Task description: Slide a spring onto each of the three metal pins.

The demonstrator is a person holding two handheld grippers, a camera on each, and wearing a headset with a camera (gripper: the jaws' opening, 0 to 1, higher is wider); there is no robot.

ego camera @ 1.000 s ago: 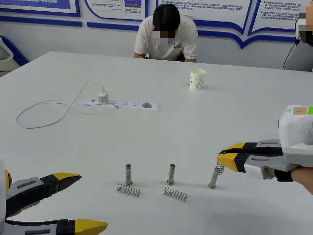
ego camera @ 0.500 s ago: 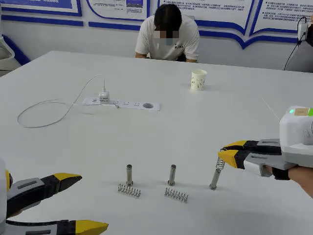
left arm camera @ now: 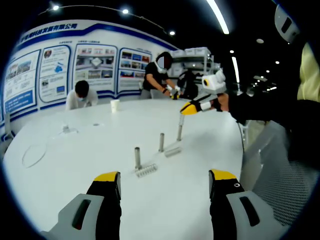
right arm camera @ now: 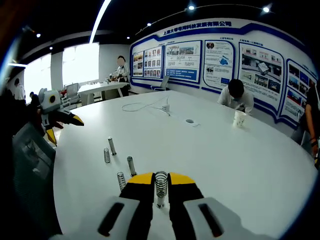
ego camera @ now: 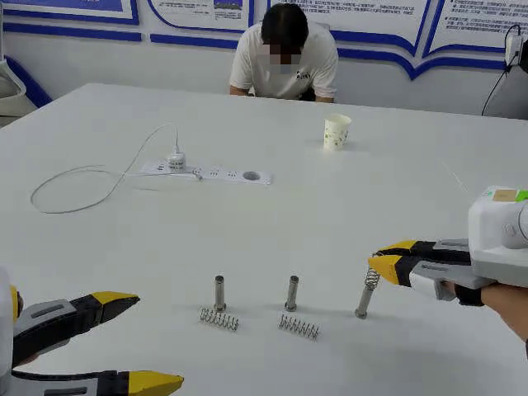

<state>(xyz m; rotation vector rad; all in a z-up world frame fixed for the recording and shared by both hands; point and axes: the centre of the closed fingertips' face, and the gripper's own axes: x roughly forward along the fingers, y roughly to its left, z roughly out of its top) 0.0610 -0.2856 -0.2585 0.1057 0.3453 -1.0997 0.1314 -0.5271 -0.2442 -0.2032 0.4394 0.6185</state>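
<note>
Head view: right tool (ego camera: pixel 378 257) grips spring (ego camera: pixel 371 279) on pin (ego camera: pixel 362 304), left tool (ego camera: pixel 155 340) released; cup (ego camera: pixel 336 132) distant.

No legible text, lettering on the wall boards (right arm camera: pixel 200 57) too blurred.

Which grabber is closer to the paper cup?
Right. The right gripper grips the spring on the leaning pin, with the paper cup farther across the table beyond it; the left gripper is at the near left edge, farther off.

white table (ego camera: pixel 99 272) | three pins (ego camera: pixel 292 293) | two loose springs (ego camera: pixel 298 327) | power strip (ego camera: pixel 206 174) | paper cup (ego camera: pixel 335 132)
</note>
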